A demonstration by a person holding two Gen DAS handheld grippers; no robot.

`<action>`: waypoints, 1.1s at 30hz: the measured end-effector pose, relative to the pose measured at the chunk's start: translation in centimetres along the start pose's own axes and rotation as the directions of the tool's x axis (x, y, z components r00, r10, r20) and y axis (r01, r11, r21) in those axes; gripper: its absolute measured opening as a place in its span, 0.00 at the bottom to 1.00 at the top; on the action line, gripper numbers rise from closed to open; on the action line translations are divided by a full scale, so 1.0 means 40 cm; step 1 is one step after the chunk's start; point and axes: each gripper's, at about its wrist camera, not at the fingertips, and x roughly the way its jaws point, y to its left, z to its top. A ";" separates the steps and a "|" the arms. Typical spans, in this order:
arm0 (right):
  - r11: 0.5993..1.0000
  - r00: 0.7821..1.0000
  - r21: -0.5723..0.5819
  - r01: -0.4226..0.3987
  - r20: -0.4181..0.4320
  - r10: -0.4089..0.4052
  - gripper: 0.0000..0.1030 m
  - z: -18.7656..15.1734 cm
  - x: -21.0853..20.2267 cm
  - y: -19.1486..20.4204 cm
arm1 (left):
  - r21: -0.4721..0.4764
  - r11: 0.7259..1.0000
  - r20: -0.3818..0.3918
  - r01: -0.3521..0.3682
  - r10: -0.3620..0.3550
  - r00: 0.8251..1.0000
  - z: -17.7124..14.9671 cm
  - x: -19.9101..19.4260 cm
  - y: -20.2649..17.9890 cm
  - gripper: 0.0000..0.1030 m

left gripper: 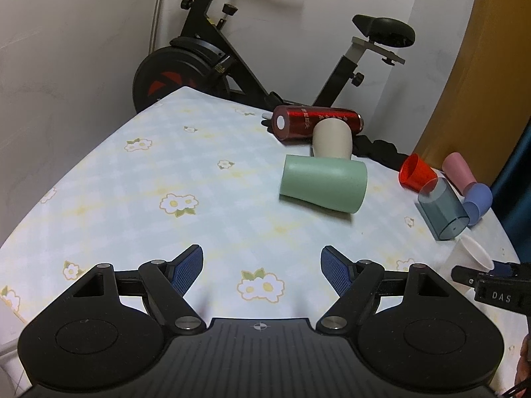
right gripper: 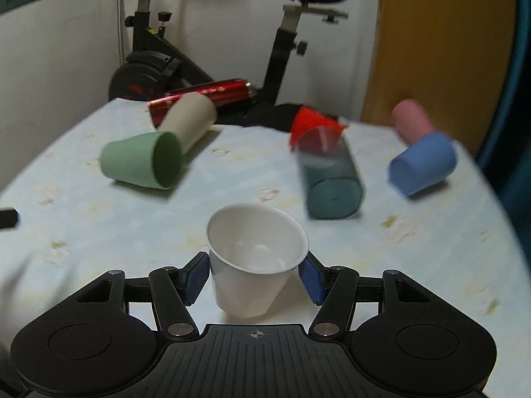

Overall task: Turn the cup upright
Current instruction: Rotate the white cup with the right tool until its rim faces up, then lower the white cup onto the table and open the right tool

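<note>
A white paper cup (right gripper: 252, 262) sits between the blue pads of my right gripper (right gripper: 254, 277), mouth up and tilted a little away from me; the pads press its sides. It also shows at the right edge of the left wrist view (left gripper: 473, 258). My left gripper (left gripper: 262, 270) is open and empty above the flowered tablecloth (left gripper: 149, 182). A green cup (left gripper: 323, 184) lies on its side ahead of it. A beige cup (left gripper: 332, 139), red cup (left gripper: 416, 172), dark teal cup (left gripper: 443, 210), blue cup (left gripper: 476, 200) and pink cup (left gripper: 459, 169) also lie tipped over.
A red metal bottle (left gripper: 315, 122) lies at the table's far edge beside dark cloth (left gripper: 378, 147). An exercise bike (left gripper: 212, 56) stands behind the table against the white wall. An orange door (left gripper: 481, 76) is at the right.
</note>
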 end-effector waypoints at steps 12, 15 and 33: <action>0.997 0.997 -0.051 0.062 -0.041 -0.064 0.53 -0.055 -0.017 -0.009 | 0.012 1.000 -0.010 0.014 -0.013 1.000 -0.002 -0.004 -0.004 0.78; 0.998 0.997 -0.033 0.054 -0.054 -0.055 0.53 -0.058 -0.021 -0.015 | 0.012 1.000 -0.010 0.017 -0.017 1.000 -0.003 -0.010 -0.006 0.78; 0.995 0.998 0.091 -0.039 -0.051 0.044 0.92 -0.044 -0.126 -0.033 | 0.108 0.993 0.040 0.047 -0.052 0.998 0.011 -0.106 -0.042 0.86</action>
